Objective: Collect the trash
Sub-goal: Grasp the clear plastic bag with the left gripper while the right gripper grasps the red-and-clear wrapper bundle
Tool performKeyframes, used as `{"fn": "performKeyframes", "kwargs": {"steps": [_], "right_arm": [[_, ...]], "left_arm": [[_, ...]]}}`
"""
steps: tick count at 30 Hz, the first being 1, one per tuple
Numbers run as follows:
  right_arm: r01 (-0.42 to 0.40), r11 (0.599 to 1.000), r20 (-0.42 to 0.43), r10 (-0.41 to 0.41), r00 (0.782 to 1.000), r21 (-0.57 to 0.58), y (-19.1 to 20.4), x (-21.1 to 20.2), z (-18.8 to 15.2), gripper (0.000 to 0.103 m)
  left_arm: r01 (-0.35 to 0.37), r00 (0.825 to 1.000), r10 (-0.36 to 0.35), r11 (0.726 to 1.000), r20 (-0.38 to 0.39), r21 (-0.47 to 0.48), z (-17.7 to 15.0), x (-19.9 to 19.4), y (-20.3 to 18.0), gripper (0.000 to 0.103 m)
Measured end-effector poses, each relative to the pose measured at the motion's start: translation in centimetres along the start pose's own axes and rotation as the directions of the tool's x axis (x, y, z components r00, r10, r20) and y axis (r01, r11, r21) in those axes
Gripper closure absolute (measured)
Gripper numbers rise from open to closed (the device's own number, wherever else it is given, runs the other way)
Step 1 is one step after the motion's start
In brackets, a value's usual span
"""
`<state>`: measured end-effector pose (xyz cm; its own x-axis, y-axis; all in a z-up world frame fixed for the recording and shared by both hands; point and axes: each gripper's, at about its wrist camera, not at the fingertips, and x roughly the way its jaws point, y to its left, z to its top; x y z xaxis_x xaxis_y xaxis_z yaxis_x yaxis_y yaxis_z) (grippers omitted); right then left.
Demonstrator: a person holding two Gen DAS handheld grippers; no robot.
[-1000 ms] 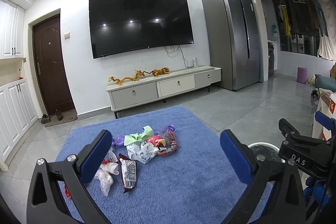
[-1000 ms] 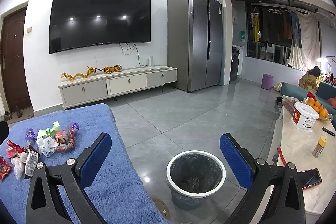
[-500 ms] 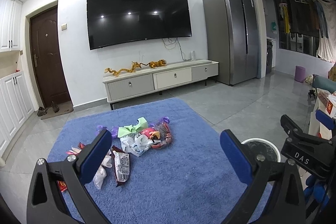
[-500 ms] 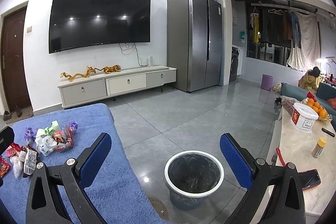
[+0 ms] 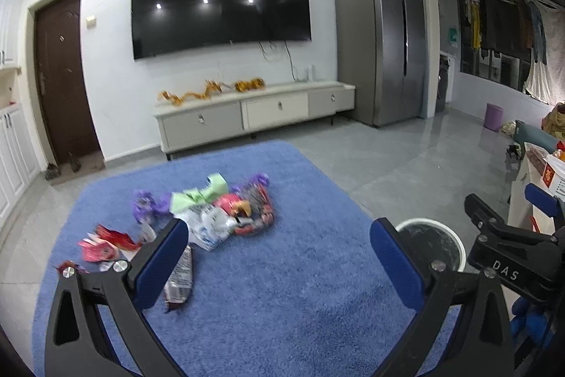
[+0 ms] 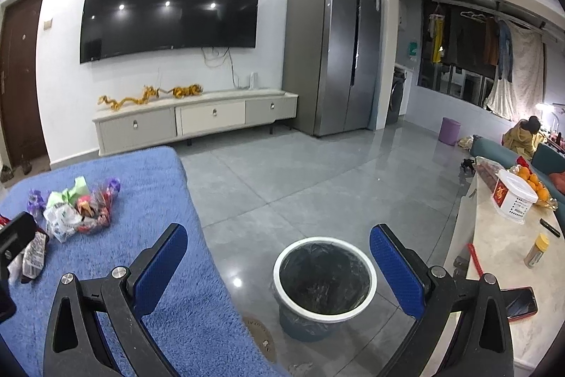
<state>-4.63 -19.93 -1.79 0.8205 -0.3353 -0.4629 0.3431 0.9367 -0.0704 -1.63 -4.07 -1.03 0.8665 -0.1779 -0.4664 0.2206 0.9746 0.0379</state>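
Left gripper point(image 5: 279, 257) has dipped closer to the wrappers point(image 5: 208, 218) scattered on the blue rug point(image 5: 282, 306). Both it and the right gripper point(image 6: 279, 260) are spread wide, holding nothing. Bin point(image 6: 325, 281) looks empty, so basically everything's left to do.

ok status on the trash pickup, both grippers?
Left gripper open, empty, over rug. Right gripper open, empty, above bin. Wrapper pile untouched on rug. Nothing blocking.
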Motion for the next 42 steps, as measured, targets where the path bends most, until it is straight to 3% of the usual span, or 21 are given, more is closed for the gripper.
{"fn": "performKeyframes", "kwargs": {"steps": [7, 11, 13, 17, 20, 24, 28, 35, 37, 39, 42], "right_arm": [[-0.025, 0.999, -0.076, 0.022, 0.997, -0.039, 1.7, 2.8, -0.4, 0.0], [-0.088, 0.994, -0.111, 0.081, 0.99, -0.058, 3.7, 3.7, -0.3, 0.006], [-0.149, 0.986, -0.129, 0.138, 0.982, -0.08, 5.5, 4.2, -0.2, 0.01], [-0.289, 0.952, -0.169, 0.269, 0.948, -0.104, 9.0, 4.8, 0.0, 0.02], [-0.417, 0.904, -0.211, 0.391, 0.896, -0.097, 11.9, 5.3, 0.0, 0.03], [-0.529, 0.841, -0.261, 0.488, 0.833, -0.113, 15.3, 5.9, -0.2, 0.038], [-0.571, 0.818, -0.288, 0.53, 0.797, -0.075, 16.8, 7.6, 0.6, 0.047], [-0.568, 0.82, -0.323, 0.519, 0.792, -0.075, 18.7, 12.4, 1.8, 0.061], [-0.573, 0.818, -0.354, 0.522, 0.776, -0.05, 19.1, 14.1, 1.5, 0.062], [-0.577, 0.816, -0.38, 0.527, 0.76, -0.023, 19.3, 15.4, 1.1, 0.065], [-0.594, 0.803, -0.406, 0.558, 0.724, 0.044, 19.1, 16.6, 0.6, 0.083]], "left_arm": [[0.042, 0.998, -0.043, 0.999, -0.041, -0.028, -0.7, 2.3, 2.3, 0.0], [0.004, 0.999, -0.006, 0.998, -0.037, -0.059, -1.3, 2.1, 6.6, 0.0], [-0.028, 0.998, 0.022, 0.996, -0.06, -0.088, -2.2, 2.0, 9.5, 0.005], [-0.101, 0.988, 0.081, 0.983, -0.13, -0.154, -4.5, 2.1, 14.7, 0.011], [-0.113, 0.979, 0.075, 0.972, -0.187, -0.204, -6.0, 2.6, 17.7, 0.017], [-0.108, 0.971, 0.053, 0.966, -0.232, -0.233, -7.3, 3.6, 19.4, 0.033], [-0.083, 0.965, 0.016, 0.966, -0.263, -0.245, -7.9, 5.0, 19.8, 0.044], [-0.063, 0.95, -0.025, 0.961, -0.311, -0.268, -8.4, 6.5, 19.8, 0.063], [-0.052, 0.947, -0.037, 0.963, -0.32, -0.263, -8.5, 6.7, 19.7, 0.071], [-0.046, 0.946, -0.041, 0.965, -0.323, -0.257, -8.5, 6.7, 19.5, 0.073], [-0.043, 0.946, -0.043, 0.965, -0.32, -0.257, -8.3, 6.7, 19.5, 0.077]]}}
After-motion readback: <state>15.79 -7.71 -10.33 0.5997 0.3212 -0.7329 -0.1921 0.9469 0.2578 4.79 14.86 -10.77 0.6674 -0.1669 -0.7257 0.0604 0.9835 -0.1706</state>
